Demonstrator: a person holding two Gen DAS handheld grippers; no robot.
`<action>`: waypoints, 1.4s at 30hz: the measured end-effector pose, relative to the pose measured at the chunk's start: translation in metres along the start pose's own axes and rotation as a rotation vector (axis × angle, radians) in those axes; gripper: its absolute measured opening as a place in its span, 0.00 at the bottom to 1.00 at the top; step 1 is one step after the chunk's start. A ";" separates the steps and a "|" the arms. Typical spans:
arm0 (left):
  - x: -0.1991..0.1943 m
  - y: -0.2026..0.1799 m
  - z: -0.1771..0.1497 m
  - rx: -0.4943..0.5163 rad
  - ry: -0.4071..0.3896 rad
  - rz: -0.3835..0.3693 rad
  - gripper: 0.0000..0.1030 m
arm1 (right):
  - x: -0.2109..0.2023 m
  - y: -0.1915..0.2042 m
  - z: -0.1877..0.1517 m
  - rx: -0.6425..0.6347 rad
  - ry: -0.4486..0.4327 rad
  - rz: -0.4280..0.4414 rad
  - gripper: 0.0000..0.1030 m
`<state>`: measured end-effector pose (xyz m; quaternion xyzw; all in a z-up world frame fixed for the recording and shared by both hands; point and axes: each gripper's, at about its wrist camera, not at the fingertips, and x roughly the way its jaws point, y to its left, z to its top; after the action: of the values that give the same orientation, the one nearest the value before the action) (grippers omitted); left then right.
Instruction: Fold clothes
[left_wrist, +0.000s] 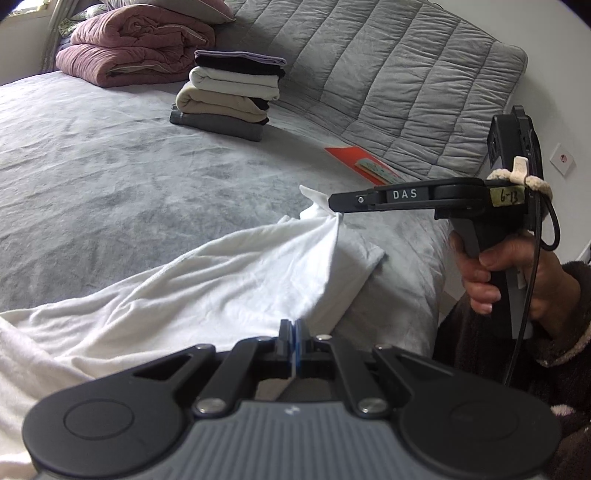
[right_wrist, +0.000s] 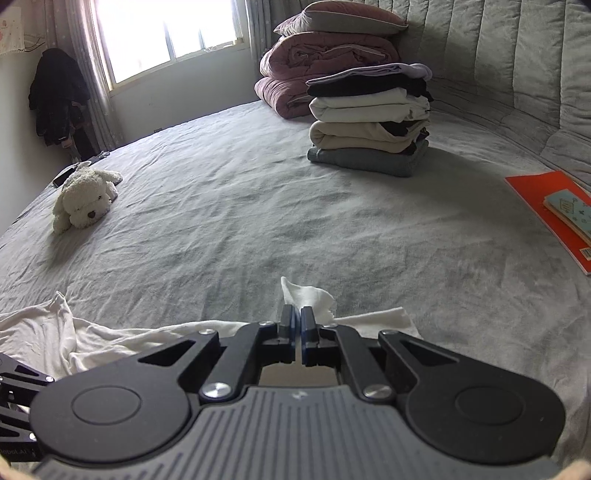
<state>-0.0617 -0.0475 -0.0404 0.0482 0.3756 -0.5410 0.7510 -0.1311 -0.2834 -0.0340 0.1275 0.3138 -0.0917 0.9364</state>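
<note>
A crumpled white cotton garment (left_wrist: 207, 280) sprawls across the lower left, one corner lifted into a peak at centre frame.

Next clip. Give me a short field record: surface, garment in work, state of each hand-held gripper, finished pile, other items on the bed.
surface: grey bed sheet
garment: white garment, crumpled, unfolded
left hand-held gripper: shut on the garment's near edge
right hand-held gripper: shut on a lifted corner of the garment
finished pile: folded clothes stack, far side
other items: plush dog, orange book, pink duvet
</note>
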 end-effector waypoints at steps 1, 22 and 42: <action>0.002 -0.001 -0.001 0.010 0.015 -0.001 0.01 | 0.000 -0.002 -0.004 0.010 0.007 0.000 0.03; 0.011 0.006 0.004 -0.033 0.066 0.013 0.27 | 0.022 -0.021 -0.029 0.046 0.011 -0.053 0.38; 0.005 0.020 0.003 -0.102 0.030 0.061 0.45 | 0.030 -0.015 -0.028 -0.076 -0.045 -0.119 0.38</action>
<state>-0.0421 -0.0447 -0.0478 0.0295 0.4124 -0.4972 0.7628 -0.1272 -0.2926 -0.0769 0.0708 0.3032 -0.1381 0.9402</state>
